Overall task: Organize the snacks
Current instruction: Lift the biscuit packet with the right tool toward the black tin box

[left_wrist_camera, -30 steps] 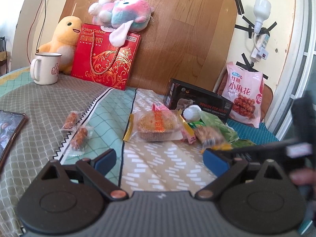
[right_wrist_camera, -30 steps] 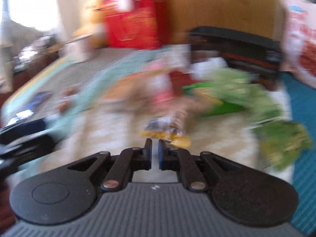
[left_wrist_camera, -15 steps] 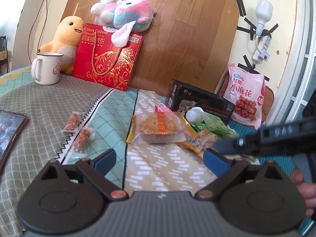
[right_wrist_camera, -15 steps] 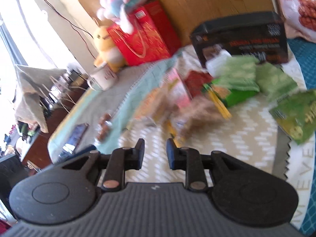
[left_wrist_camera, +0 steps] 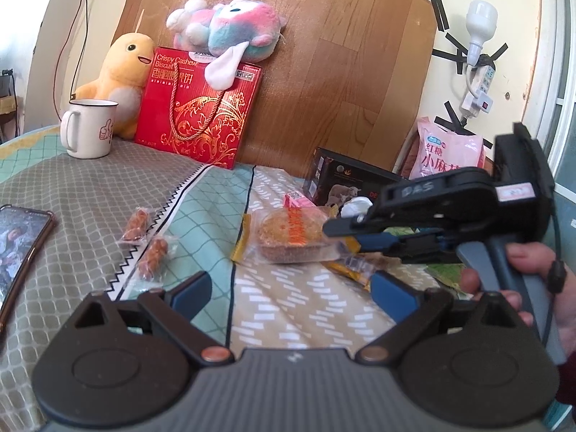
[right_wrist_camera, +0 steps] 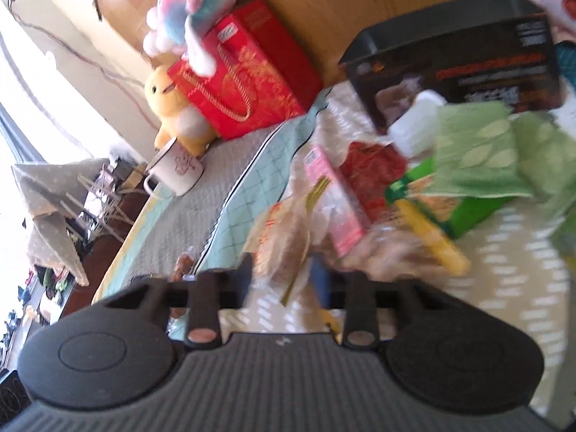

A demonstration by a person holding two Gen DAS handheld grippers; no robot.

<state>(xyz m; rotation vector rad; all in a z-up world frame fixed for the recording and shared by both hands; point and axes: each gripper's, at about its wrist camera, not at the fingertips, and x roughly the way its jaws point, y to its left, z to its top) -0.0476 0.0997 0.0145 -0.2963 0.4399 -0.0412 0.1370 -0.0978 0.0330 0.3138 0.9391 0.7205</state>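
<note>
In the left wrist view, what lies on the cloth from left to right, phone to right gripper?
Phone → two small wrapped twist snacks → wrapped mooncake → right gripper, reaching in at the mooncake's right edge.

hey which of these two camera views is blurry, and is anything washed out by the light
Left wrist view: sharp, the mooncake packet and red biscuit box read clearly, with fisheye bending at the edges. Right wrist view: motion-blurred, the green packets smeared, and the window area at far left blown out white.
</note>
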